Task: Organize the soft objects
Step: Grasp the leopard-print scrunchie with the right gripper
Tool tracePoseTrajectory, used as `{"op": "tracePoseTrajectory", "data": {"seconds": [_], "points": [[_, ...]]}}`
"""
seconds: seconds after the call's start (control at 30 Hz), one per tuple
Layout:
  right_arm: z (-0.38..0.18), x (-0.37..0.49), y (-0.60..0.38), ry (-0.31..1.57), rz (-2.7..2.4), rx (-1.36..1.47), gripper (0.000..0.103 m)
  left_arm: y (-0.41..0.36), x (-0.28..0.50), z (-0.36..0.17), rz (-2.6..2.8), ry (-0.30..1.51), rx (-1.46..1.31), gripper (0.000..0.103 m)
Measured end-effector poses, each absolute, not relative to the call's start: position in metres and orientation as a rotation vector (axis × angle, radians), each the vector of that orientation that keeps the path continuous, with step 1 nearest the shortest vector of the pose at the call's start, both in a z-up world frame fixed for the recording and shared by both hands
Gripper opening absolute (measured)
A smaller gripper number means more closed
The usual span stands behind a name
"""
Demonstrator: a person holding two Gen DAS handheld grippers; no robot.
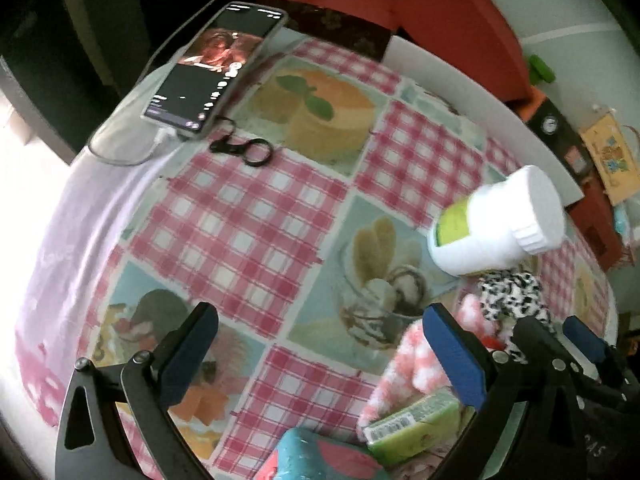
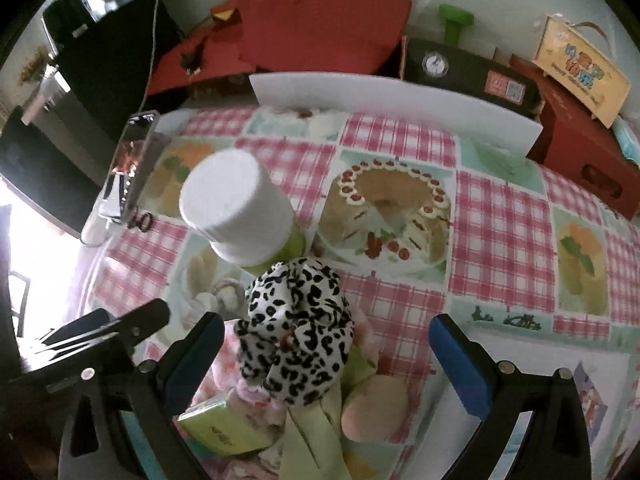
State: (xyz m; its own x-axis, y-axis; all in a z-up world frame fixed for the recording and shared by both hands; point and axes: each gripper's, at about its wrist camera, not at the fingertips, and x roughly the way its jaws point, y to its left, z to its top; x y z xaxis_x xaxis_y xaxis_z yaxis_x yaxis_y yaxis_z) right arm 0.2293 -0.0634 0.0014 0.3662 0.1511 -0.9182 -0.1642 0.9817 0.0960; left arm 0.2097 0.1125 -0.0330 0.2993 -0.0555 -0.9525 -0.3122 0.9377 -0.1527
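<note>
A pile of soft things lies on the checked tablecloth (image 2: 500,232). On top is a black-and-white leopard-print scrunchie (image 2: 296,332) (image 1: 512,292). Under it are a pink-and-white fuzzy sock (image 1: 412,364), a light green cloth (image 2: 312,432) and a peach soft toy (image 2: 376,404). A green tissue pack (image 2: 220,432) (image 1: 412,424) leans against the pile. My right gripper (image 2: 326,360) is open, its blue pads either side of the scrunchie and apart from it. My left gripper (image 1: 320,356) is open over bare cloth, left of the pile.
A white bottle (image 2: 236,208) (image 1: 500,220) with a green label stands just behind the pile. A phone (image 1: 216,68) and a black clip (image 1: 244,150) lie far left. A teal pack (image 1: 320,456) sits at the near edge. A white board (image 2: 392,100) and red boxes (image 2: 320,20) line the back.
</note>
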Motion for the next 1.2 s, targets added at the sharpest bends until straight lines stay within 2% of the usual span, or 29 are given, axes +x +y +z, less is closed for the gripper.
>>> {"op": "tracePoseTrajectory", "data": {"seconds": [0.9, 1.2], "points": [[-0.018, 0.236, -0.050, 1.187, 0.215, -0.076, 0.103, 0.112, 0.209, -0.028, 0.161, 1.254, -0.388, 0.102], [-0.009, 0.230, -0.064, 1.154, 0.220, -0.027, 0.071, 0.107, 0.209, -0.025, 0.144, 1.246, -0.390, 0.102]]}}
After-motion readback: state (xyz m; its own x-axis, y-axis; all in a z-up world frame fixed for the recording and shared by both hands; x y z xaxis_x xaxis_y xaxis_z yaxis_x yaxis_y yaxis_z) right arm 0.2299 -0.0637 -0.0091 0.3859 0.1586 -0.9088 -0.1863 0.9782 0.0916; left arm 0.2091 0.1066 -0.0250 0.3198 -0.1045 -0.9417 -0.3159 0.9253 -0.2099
